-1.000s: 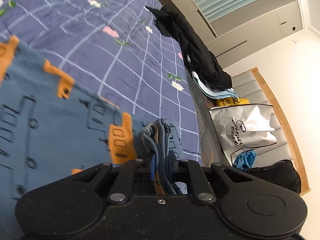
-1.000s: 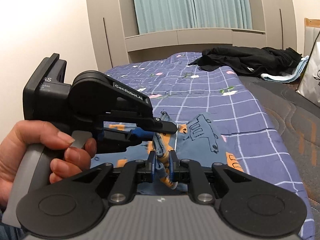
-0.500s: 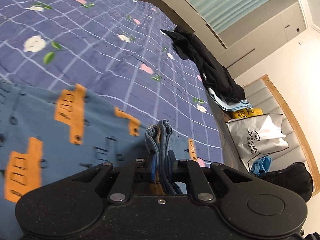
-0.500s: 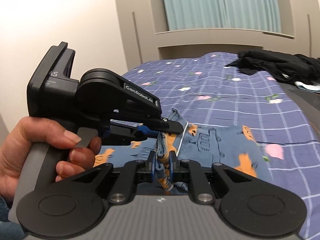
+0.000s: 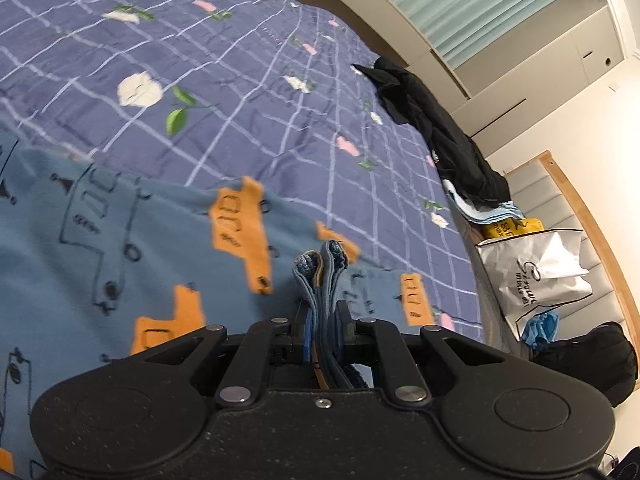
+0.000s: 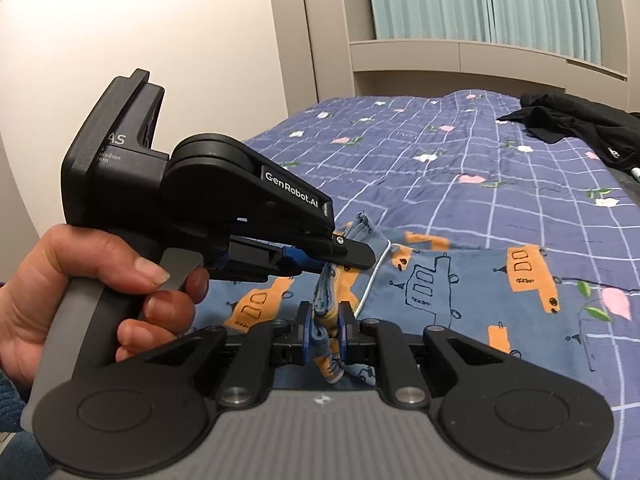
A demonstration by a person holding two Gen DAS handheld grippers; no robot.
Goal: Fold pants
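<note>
Blue pants (image 5: 120,240) printed with orange and outlined trucks lie spread on the bed. My left gripper (image 5: 325,322) is shut on a bunched, doubled edge of the pants, which sticks up between its pads. My right gripper (image 6: 323,326) is shut on another bunched fold of the pants (image 6: 460,280). In the right wrist view the left gripper (image 6: 352,254) sits just left of and ahead of mine, held by a person's hand (image 6: 100,280), both pinching the same edge close together. A white drawstring (image 6: 376,276) hangs from the cloth.
The bed has a purple grid bedspread (image 5: 240,100) with flowers. A black garment (image 5: 440,140) lies at its far side, with a white shopping bag (image 5: 536,276) and a dark bag (image 5: 592,356) beside the wooden headboard. Wardrobe and teal curtains (image 6: 480,0) stand behind.
Both grippers have carried the pinched edge sideways across the bed, dragging the pants along. More of the bedspread and the pants' truck print now shows. Both grips have held.
</note>
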